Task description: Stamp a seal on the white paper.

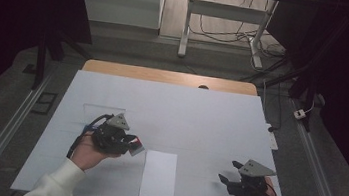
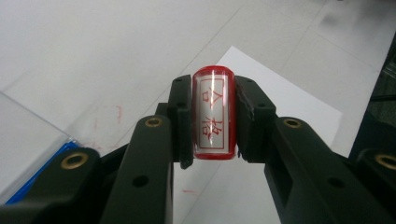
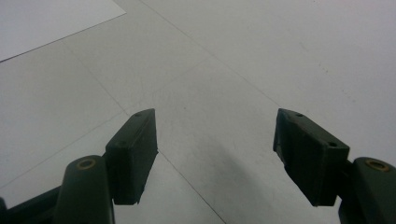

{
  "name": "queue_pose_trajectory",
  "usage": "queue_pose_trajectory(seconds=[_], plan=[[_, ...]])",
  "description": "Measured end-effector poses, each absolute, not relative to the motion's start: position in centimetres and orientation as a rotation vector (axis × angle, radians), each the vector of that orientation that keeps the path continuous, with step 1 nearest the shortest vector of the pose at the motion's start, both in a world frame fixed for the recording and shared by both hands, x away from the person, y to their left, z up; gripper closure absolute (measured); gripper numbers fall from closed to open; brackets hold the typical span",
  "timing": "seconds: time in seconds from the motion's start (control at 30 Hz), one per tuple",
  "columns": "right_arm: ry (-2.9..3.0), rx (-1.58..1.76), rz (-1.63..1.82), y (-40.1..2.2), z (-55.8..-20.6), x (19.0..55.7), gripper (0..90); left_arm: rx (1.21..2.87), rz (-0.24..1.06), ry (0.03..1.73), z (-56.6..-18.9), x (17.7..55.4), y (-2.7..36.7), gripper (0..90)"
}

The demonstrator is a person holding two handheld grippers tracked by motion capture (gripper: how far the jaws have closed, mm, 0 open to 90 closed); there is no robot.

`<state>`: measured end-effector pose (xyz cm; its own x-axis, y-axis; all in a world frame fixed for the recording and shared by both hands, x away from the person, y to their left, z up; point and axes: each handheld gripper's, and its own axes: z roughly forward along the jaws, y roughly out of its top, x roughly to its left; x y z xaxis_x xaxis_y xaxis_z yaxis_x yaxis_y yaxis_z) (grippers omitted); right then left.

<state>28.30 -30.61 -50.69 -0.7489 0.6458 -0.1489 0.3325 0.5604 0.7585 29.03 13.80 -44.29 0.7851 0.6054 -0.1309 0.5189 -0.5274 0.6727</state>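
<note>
My left gripper (image 2: 214, 116) is shut on a small red-rimmed seal stamp (image 2: 214, 114) with red characters on its clear face, held a little above the table. In the high view that left gripper (image 1: 132, 145) sits left of a white sheet of paper (image 1: 159, 174), and the stamp (image 1: 136, 147) shows at its tip. The paper's corner (image 2: 280, 88) lies just beyond the stamp. My right gripper (image 1: 228, 171) rests at the right near the table's front edge, and in its own view the right gripper (image 3: 215, 135) stands open over bare table.
A clear flat case with a blue pad (image 2: 42, 172) lies at the left, seen as a transparent box (image 1: 103, 112) behind my left hand. Faint red ink marks (image 2: 117, 113) stain the white table cover (image 1: 200, 116). Desk legs and cables (image 1: 220, 33) stand beyond the far edge.
</note>
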Motion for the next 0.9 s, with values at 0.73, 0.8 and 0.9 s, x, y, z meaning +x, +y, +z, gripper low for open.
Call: queue_pose_trajectory(seconds=[0.73, 0.8, 0.9], plan=[[2.378, 0.792, 1.038, -30.5, -50.6, 28.2, 30.1, 2.294, 0.101, 0.73, -44.3, 28.7, 10.0, 69.9], [2.38, 0.789, 1.049, -30.4, -50.6, 28.2, 30.0, 2.3, 0.1, 0.721, -44.3, 28.7, 9.8, 69.9], [2.379, 0.791, 1.052, -30.4, -50.6, 28.2, 30.0, 2.309, 0.095, 0.71, -44.4, 28.7, 9.4, 69.9]])
